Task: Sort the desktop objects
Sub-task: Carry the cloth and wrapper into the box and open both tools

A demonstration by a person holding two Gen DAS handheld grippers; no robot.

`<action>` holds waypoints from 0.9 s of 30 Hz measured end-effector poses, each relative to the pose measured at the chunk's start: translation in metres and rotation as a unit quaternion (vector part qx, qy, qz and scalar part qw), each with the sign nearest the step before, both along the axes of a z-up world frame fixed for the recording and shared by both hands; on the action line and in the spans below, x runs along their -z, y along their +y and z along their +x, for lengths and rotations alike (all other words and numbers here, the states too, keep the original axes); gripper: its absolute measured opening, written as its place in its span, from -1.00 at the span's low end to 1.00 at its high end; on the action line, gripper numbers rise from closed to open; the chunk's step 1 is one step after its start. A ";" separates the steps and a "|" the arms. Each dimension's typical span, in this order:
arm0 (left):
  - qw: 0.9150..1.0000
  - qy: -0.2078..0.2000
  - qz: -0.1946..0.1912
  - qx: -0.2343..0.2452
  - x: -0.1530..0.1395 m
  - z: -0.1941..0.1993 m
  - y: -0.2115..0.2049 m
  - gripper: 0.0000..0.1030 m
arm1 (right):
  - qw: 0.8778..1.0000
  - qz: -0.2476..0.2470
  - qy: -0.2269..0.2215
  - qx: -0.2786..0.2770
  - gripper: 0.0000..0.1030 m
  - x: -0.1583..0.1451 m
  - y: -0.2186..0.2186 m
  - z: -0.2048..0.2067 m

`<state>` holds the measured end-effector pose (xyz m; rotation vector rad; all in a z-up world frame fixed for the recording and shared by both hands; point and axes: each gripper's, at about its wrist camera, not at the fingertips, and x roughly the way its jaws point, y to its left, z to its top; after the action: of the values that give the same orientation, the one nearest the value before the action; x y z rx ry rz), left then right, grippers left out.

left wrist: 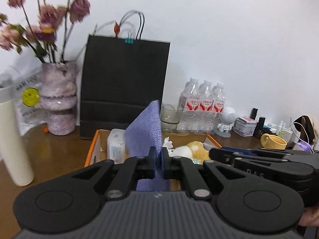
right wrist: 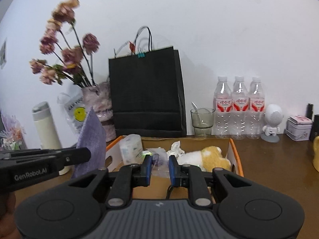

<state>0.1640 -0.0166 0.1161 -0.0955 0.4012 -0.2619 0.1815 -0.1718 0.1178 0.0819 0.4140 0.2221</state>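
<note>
Left wrist view looks across a brown wooden desk (left wrist: 59,151) against a white wall. Largest on it is a black paper bag (left wrist: 124,87) standing upright at the back, with a fuzzy pink vase (left wrist: 58,103) of dried flowers to its left. In front of the bag sits an open cardboard box (right wrist: 236,159) with an orange rim, holding a yellow and white plush toy (right wrist: 211,157), a white tissue pack (right wrist: 131,149) and crumpled paper. Three water bottles (right wrist: 240,107) stand in a row right of the bag, beside a glass cup (right wrist: 201,121) with a spoon in it. The left gripper (left wrist: 158,160) is clenched on a purple cloth (left wrist: 145,131), which stands up above the box's near edge. The right gripper (right wrist: 159,165), over the box, pinches a clear plastic wrapper (right wrist: 159,161) with something purple inside; what it is cannot be told.
</note>
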 end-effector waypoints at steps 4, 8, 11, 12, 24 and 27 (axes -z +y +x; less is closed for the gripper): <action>1.000 0.028 0.008 0.005 0.005 0.045 0.003 -0.89 | 0.997 0.032 0.062 -0.027 -0.68 0.007 -0.004 0.060; 0.993 0.104 0.055 -0.006 0.023 0.100 -0.001 -0.88 | 0.992 0.006 0.125 -0.029 -0.67 0.017 0.004 0.116; 0.984 0.156 0.083 -0.016 0.043 0.134 -0.005 -0.86 | 0.980 0.026 0.195 -0.042 -0.68 0.035 0.004 0.155; 0.981 0.176 0.081 -0.014 0.050 0.144 -0.005 -0.78 | 0.977 0.029 0.208 -0.041 -0.68 0.040 0.004 0.163; 0.972 0.233 0.024 0.001 0.046 0.153 0.019 0.15 | 0.961 0.003 0.276 -0.028 -0.17 0.055 0.012 0.181; 0.972 0.233 0.038 -0.015 0.026 0.147 0.027 0.32 | 0.964 0.002 0.266 -0.019 0.04 0.034 0.007 0.169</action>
<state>0.3109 0.0104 0.0900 -0.0875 0.8752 -0.1928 0.3508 -0.1651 0.0836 0.1375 0.9526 0.2383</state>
